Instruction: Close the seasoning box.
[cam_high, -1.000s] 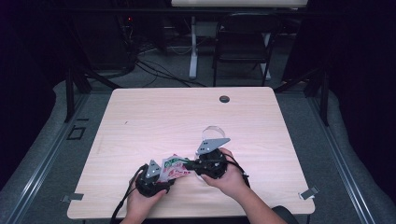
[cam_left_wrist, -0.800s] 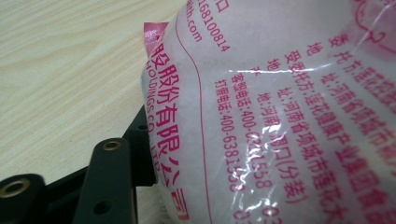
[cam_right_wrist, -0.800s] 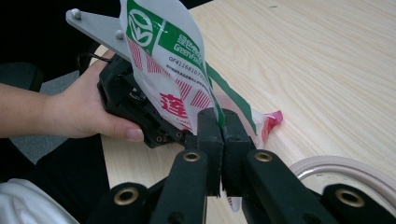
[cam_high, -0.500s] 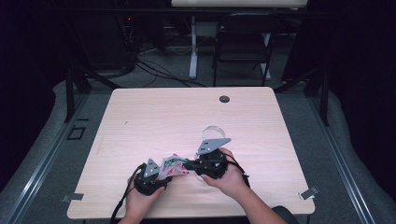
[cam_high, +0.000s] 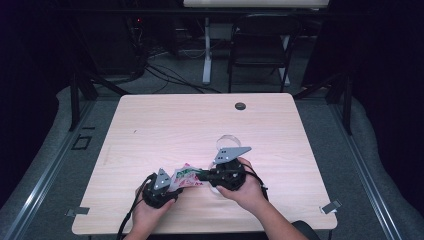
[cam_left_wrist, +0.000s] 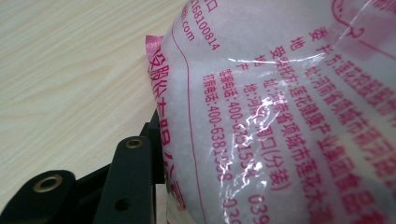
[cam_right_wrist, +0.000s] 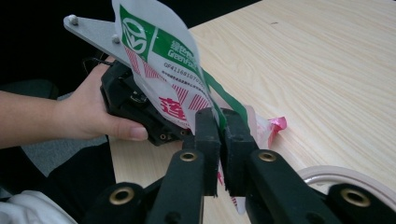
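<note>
Surface (cam_high: 165, 125): pale wood, with a small dark round cap (cam_high: 240, 106) near its far edge.

Bag (cam_high: 186, 176): clear plastic with pink and green print and white grains inside, held between the two hands at the near edge, just left of centre. In the left gripper view the bag (cam_left_wrist: 280, 112) bulges close to the lens, with one pink corner over the wood.

Ring (cam_high: 227, 141): pale and round, lying flat on the surface just beyond the right hand; its rim (cam_right_wrist: 345, 179) shows at the near right of the right gripper view.

Right tongs (cam_high: 202, 176): jaws close together, pinching the thin printed edge of the bag (cam_right_wrist: 159, 56); they have just been easing open slightly, film between them.

Left tongs (cam_high: 172, 186): about half open, jaws just been closing, with the bag's full part between them. One jaw lies against the bag; the other is hidden, so the grip looks probable, not certain.
</note>
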